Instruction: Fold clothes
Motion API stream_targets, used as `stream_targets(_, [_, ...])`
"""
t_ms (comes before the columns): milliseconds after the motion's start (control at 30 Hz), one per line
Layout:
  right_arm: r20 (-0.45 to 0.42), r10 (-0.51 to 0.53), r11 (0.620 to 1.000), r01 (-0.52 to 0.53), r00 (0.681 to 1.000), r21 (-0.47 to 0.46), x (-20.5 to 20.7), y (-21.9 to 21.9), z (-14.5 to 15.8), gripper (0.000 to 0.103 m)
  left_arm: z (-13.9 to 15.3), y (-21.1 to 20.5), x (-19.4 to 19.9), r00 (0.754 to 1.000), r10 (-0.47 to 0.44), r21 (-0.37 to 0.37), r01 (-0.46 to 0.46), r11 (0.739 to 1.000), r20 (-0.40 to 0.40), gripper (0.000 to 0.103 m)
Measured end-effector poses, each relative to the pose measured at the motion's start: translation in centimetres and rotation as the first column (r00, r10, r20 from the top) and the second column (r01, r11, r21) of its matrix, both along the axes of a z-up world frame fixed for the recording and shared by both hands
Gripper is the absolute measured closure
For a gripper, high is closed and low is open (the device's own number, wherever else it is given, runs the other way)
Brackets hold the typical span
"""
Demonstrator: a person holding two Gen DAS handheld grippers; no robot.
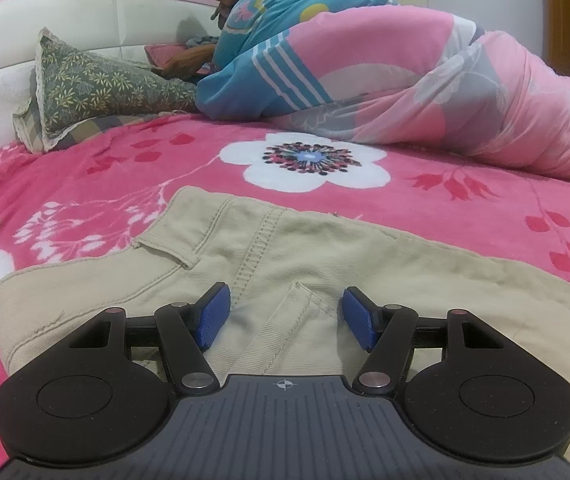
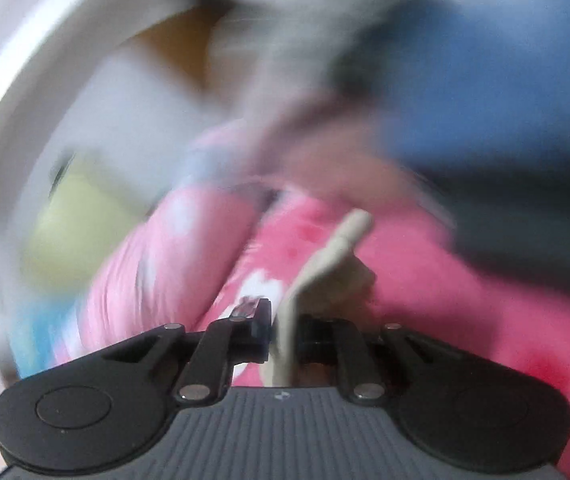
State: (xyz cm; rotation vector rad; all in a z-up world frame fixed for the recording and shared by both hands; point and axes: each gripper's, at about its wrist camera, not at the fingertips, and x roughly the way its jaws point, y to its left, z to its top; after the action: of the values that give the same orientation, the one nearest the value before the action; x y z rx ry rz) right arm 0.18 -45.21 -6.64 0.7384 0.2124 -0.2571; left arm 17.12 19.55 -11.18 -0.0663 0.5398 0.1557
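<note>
A pair of beige trousers lies flat on the pink flowered bedspread, waistband toward the camera. My left gripper rests low over the waistband, open, its blue pads on either side of a belt loop without touching it. In the blurred right wrist view, my right gripper is shut on a thin fold of the beige trousers, which stands up between the pads above the pink bedspread.
A person lies under a pink and blue quilt across the far side of the bed. A grey flowered pillow leans on the white headboard at the left. The right wrist view is heavily smeared.
</note>
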Motion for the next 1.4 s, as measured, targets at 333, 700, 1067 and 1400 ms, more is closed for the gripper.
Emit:
stream_targets(333, [-0.556,0.152,-0.169,-0.532,0.817,-0.83,0.7,25.8,-8.7,0.088,-0.1,0.0,0.0,1.0,0.001,-0.004,-0.001,1.0,0.004,0.04])
stream_targets(700, [-0.438,0.179,0.203,-0.469,0.881,-0.859,2.1,21.3,-4.3,0.093,-0.1,-0.1,0.0,1.0,0.002,0.0,-0.002,1.0,0.004,0.039])
stream_targets(1067, [-0.417,-0.344,0.836,0.072,0.841,-0.544,-3.7,-1.2,-2.6,0.046,-0.1,-0.1,-0.1,1.0,0.003,0.003,-0.003,1.0,0.004,0.039])
stream_targets(1400, [-0.307,-0.28,0.718,-0.014,0.91,-0.696,-3.8,3.1,-0.5,0.043,-0.2,-0.3,0.0,1.0,0.004,0.018,-0.004,1.0,-0.001,0.039])
